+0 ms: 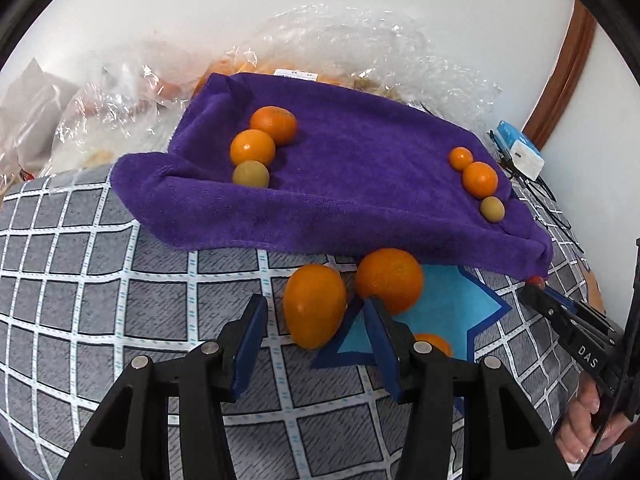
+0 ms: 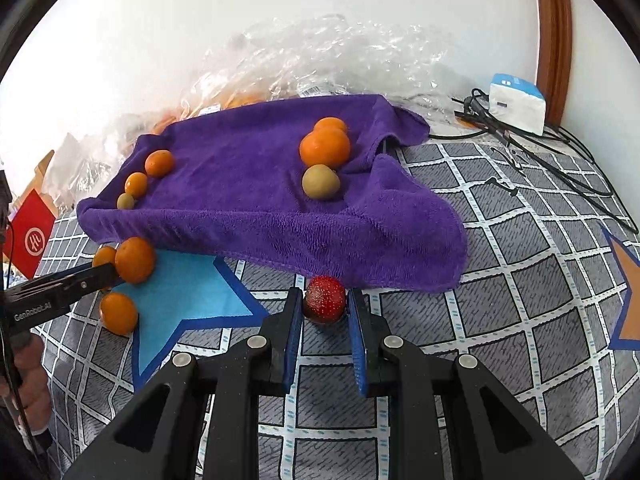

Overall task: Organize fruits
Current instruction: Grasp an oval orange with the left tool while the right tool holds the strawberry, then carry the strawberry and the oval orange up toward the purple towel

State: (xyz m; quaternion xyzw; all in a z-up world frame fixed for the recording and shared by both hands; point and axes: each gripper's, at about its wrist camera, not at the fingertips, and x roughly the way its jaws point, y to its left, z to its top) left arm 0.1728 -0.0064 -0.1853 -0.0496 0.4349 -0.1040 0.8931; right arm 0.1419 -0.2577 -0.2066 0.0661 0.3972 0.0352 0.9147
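A purple towel (image 1: 340, 184) (image 2: 248, 200) lies on the checked bedspread. Two rows of fruit rest on it: two oranges with a greenish fruit (image 1: 251, 174) at one side, and a small orange, an orange and a greenish fruit (image 1: 492, 209) at the other. Three oranges lie loose in front of the towel. My left gripper (image 1: 316, 312) is open, with an oval orange (image 1: 314, 310) between its fingers and a round orange (image 1: 390, 280) just beyond the right finger. My right gripper (image 2: 325, 304) is closed on a red strawberry (image 2: 325, 299) at the towel's front edge.
Clear plastic bags (image 1: 340, 40) with more fruit lie behind the towel against the white wall. A white and blue box (image 2: 518, 106) and black cables (image 2: 560, 156) lie at the back right. A red packet (image 2: 28, 236) sits at the left. A blue star (image 2: 188, 296) is printed on the bedspread.
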